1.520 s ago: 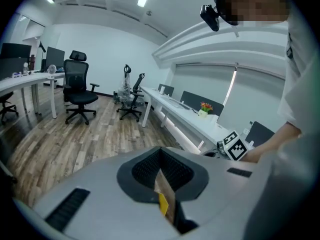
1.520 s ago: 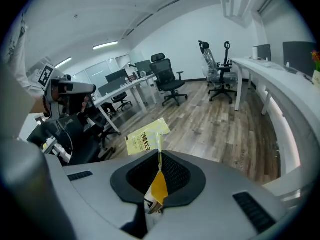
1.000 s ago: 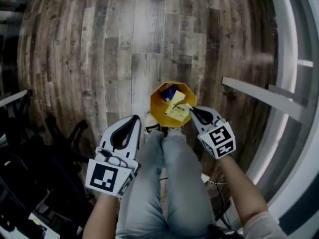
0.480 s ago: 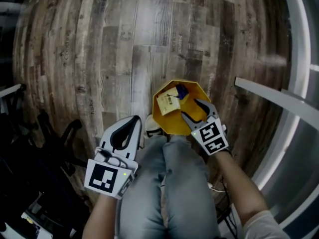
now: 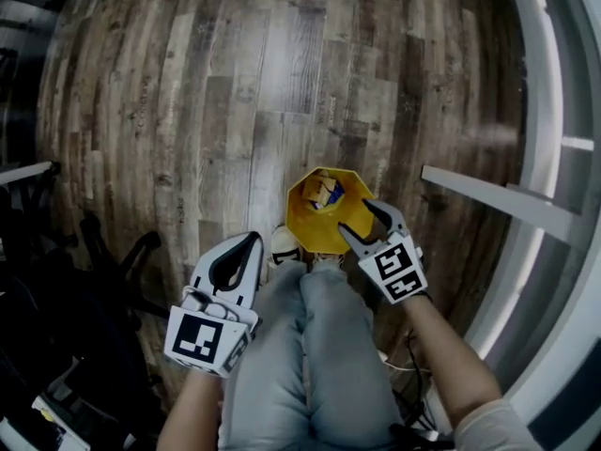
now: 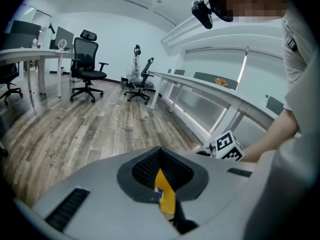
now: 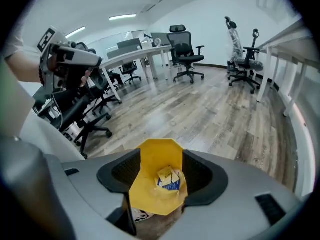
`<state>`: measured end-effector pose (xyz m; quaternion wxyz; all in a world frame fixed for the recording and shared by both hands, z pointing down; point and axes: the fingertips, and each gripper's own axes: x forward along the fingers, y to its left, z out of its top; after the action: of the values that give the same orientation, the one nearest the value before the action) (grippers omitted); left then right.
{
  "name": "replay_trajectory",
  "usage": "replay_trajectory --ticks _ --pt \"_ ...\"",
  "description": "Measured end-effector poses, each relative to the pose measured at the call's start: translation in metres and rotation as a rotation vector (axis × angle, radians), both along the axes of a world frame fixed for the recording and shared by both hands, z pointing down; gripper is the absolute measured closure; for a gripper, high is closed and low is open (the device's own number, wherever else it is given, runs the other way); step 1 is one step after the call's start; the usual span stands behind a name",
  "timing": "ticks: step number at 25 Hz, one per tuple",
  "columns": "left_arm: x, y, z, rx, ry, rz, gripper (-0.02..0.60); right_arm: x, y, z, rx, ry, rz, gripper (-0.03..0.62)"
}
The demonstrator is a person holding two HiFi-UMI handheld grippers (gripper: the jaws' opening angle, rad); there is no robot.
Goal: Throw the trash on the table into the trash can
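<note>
Head view, straight down: a person stands on the wood floor (image 5: 188, 111) with the yellow can (image 5: 305, 225) right at the toes and a white shoe (image 5: 285, 242) just beside its near-left edge. The trash (image 5: 327, 193) is in! It lies deep inside the can, a yellowish packet on top of something blue.

The right gripper (image 5: 360, 222) hangs over the can's near-right rim, pointing steeply down. Its jaws stand wide apart, having just been opening, and nothing sits between the pads. Right gripper view confirms it: the can's yellow mouth fills the gap between the jaws, the trash rests at the bottom, and no pad touches it.

Over on the other side, the left gripper (image 5: 254, 240) sits beside the person's left thigh, apart from the can, aimed forward and down. Left gripper view shows its jaws drawn close, with only a narrow slit between them. A yellow sliver (image 6: 165, 196) shows in that slit, and I cannot tell whether it is pinched there or is the can seen beyond.

Behind, that same view takes in a black chair (image 6: 85, 64) next to a white desk (image 6: 30, 55), well away across the floor.
</note>
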<state>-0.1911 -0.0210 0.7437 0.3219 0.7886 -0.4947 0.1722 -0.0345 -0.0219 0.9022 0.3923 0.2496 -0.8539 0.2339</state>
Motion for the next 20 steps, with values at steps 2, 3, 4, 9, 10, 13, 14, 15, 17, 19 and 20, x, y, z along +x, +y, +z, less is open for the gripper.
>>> replay_trajectory --ticks 2,3,4,9,10,13,14,15,17,19,20 --pt "-0.002 -0.001 -0.041 0.011 0.000 0.000 0.580 0.003 -0.005 -0.052 0.008 -0.027 0.016 0.326" --pt "-0.002 -0.002 -0.066 0.018 0.000 0.003 0.580 0.004 -0.007 -0.083 0.015 -0.039 0.022 0.326" --pt "-0.003 -0.002 -0.092 0.027 0.001 0.007 0.580 0.006 -0.008 -0.115 0.024 -0.050 0.029 0.327" --pt "0.005 0.002 -0.217 0.047 0.044 -0.002 0.580 0.015 -0.010 -0.274 0.063 -0.153 0.088 0.487" --pt "0.007 0.003 -0.236 0.049 0.055 -0.004 0.580 0.015 -0.011 -0.300 0.071 -0.179 0.094 0.511" --pt "0.016 0.014 -0.280 0.064 0.068 0.018 0.580 0.018 -0.004 -0.360 0.090 -0.234 0.104 0.545" --pt "0.019 0.018 -0.293 0.073 0.068 0.024 0.580 0.019 -0.001 -0.377 0.095 -0.251 0.108 0.548" --pt "0.021 0.021 -0.305 0.081 0.066 0.027 0.580 0.020 -0.001 -0.395 0.103 -0.271 0.112 0.549" --pt "0.025 0.025 -0.324 0.092 0.053 0.028 0.580 0.024 0.000 -0.427 0.121 -0.314 0.124 0.553" --pt "0.029 0.029 -0.338 0.113 0.034 0.036 0.580 0.031 0.002 -0.452 0.143 -0.339 0.144 0.557" --pt "0.029 0.031 -0.346 0.128 0.029 0.038 0.580 0.035 0.003 -0.463 0.155 -0.348 0.155 0.559"
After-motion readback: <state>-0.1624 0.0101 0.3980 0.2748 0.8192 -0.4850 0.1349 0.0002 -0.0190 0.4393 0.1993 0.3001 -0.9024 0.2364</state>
